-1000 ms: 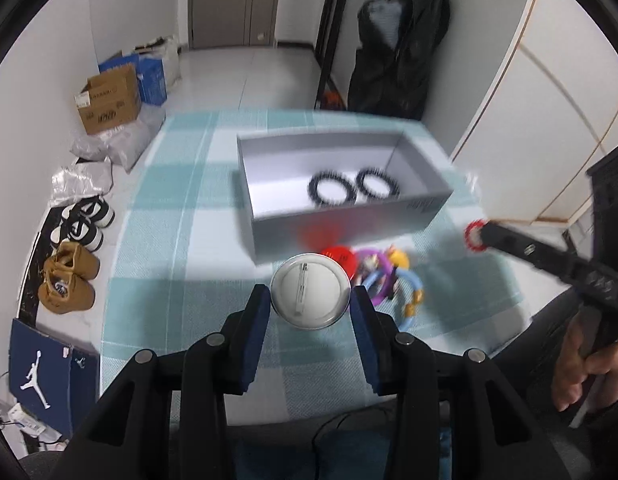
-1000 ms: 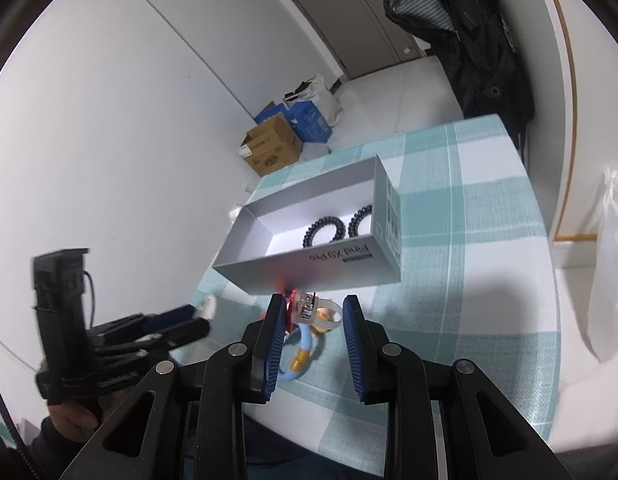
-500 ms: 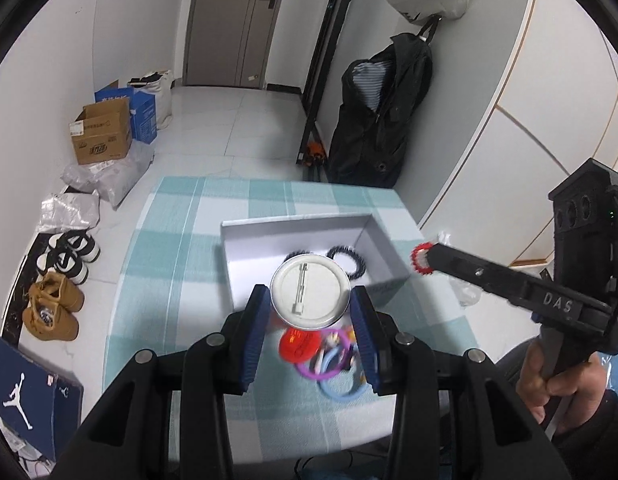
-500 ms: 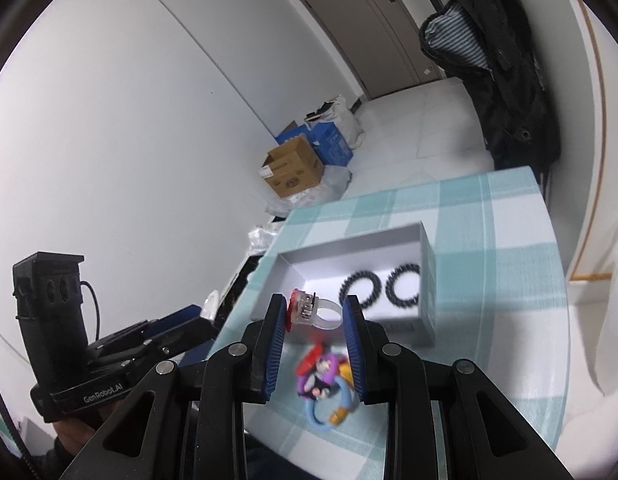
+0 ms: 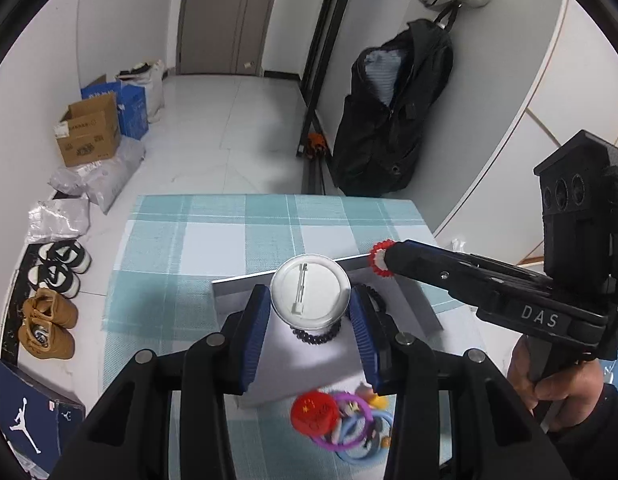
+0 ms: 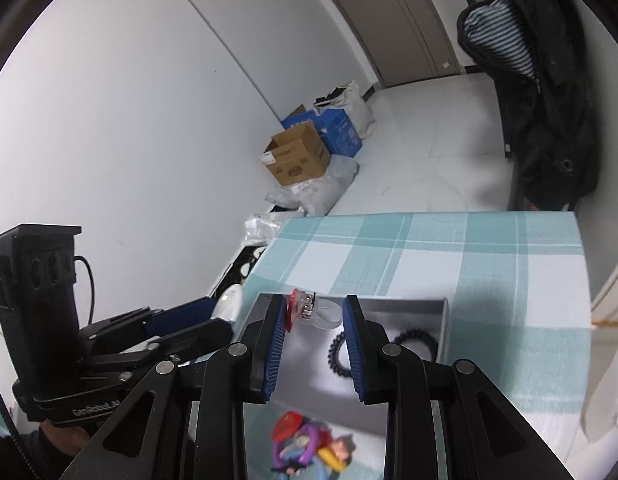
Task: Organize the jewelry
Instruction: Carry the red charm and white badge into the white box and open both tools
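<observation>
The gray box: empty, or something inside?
Not empty. The box is open-topped, and two black coiled bands lie on its floor.

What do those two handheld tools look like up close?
Both are matte black plastic pistol-grip frames with silver screws and ribbed blue pads. The left tool reads "GenRobot.AI"; the right tool reads "DAS". Each carries a black three-lens camera block, and a dark sleeve shows.
</observation>
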A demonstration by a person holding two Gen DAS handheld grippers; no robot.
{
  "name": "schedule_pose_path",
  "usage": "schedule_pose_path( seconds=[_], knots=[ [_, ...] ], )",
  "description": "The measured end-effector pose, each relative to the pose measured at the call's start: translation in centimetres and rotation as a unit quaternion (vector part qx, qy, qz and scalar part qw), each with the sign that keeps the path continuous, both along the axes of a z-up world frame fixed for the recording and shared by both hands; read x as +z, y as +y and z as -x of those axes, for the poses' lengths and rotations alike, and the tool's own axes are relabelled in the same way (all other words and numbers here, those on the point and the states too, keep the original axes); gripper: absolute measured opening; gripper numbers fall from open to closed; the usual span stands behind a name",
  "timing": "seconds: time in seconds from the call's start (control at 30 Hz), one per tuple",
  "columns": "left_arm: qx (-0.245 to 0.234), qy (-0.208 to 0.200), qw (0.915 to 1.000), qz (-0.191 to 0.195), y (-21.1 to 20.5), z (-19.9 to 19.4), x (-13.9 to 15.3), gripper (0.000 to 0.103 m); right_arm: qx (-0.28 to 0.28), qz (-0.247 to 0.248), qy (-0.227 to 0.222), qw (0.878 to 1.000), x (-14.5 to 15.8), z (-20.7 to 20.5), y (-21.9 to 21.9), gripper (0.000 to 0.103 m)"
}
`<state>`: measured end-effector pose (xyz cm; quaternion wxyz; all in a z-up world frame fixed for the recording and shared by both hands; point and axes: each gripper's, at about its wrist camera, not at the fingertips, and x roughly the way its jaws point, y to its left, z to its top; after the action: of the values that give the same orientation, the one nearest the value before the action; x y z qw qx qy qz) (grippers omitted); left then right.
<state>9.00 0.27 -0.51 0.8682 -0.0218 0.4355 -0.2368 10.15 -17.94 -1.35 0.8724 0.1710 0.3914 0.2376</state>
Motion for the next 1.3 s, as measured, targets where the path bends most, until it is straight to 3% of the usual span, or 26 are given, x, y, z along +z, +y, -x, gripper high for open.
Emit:
schedule_pose_path(
  seconds=[0.3,0.53,0.93,1.13,1.2,1.27,1.3],
  knots=[
    [-0.019,0.044,0.9988,0.006,-0.8,-1.7,-2.6,0.036,0.002,-0.024,0.026,0.999,-2.3,-1.5,-0.9,0.028],
    [-0.02,0.042,0.9987,-0.022,-1.4,-2.0,-2.8,0.036,-0.005,-0.011,0.044,0.999,-3.5,-1.8,-1.7,0.028],
    [-0.016,0.057,0.9971,-0.048,-1.7,-2.2,-4.0,0.036,-0.007,0.005,0.043,0.999,-4.0,-1.5,-1.2,0.028],
    [0.003,0.069,0.996,-0.056,-1.4,-2.3,-4.1,0.037,-0.015,0.017,0.033,0.999,-3.5,-1.2,-1.2,0.033],
    [0.005,0.067,0.9963,-0.054,-1.4,-2.2,-4.0,0.045,-0.016,0.015,0.023,0.999,-3.1,-0.9,-1.3,0.047],
    [0.007,0.067,0.9964,-0.05,-1.4,-2.1,-3.9,0.061,-0.02,0.016,0.016,1.0,-2.8,-0.7,-1.5,0.05],
    [0.008,0.065,0.9969,-0.044,-1.3,-2.0,-3.7,0.062,-0.022,0.016,0.012,1.0,-2.7,-0.6,-1.6,0.05]
  ],
)
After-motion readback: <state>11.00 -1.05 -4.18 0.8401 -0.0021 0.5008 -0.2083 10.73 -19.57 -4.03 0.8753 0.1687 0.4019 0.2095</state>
